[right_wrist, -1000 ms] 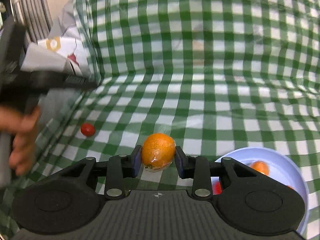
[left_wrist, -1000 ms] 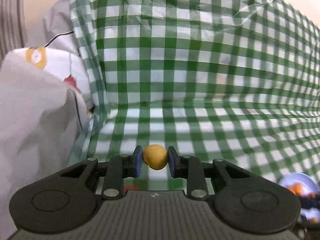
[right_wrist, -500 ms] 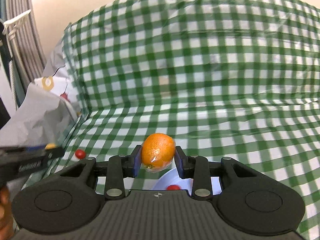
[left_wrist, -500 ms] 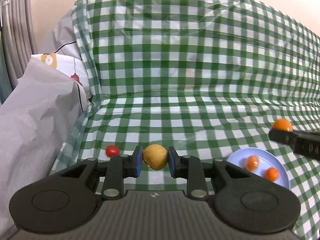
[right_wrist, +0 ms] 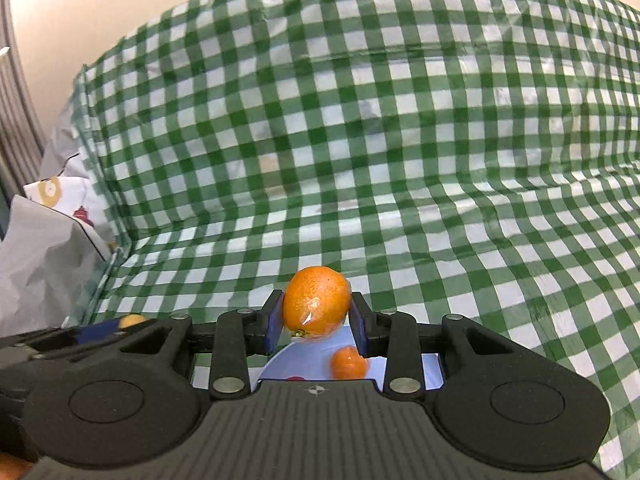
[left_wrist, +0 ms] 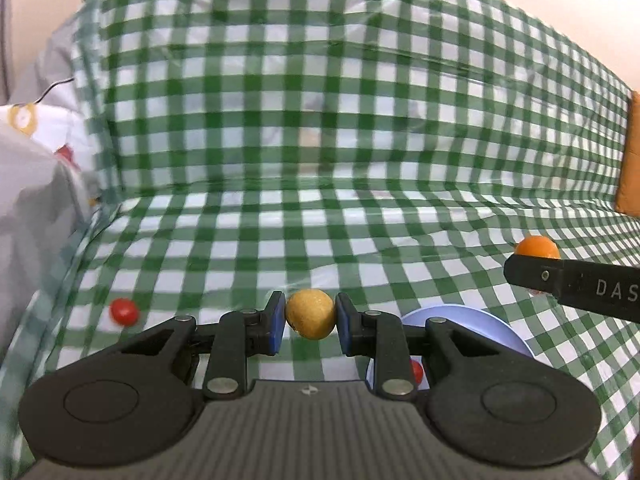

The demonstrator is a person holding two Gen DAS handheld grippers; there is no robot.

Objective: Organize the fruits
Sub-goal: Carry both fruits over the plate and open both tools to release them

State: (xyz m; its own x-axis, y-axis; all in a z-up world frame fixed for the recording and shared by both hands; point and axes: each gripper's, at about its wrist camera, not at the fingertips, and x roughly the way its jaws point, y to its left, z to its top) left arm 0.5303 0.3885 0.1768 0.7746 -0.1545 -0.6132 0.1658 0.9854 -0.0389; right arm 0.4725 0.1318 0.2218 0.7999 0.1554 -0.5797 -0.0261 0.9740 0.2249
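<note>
My left gripper is shut on a small yellow round fruit, held above the green checked cloth. A blue plate lies just right of it, partly hidden by the fingers, with a small red fruit on it. My right gripper is shut on an orange above the blue plate, which holds a small orange fruit and a red one. In the left wrist view the right gripper shows at the right with its orange. A red cherry tomato lies on the cloth at the left.
The green checked cloth rises into a back wall behind the table. Crumpled grey paper and a patterned white sheet are heaped at the left edge. An orange-brown object stands at the far right. The left gripper shows low left in the right view.
Both grippers have come closer to the plate: it now sits just under the right gripper and beside the left one. Both still hold their fruit.
</note>
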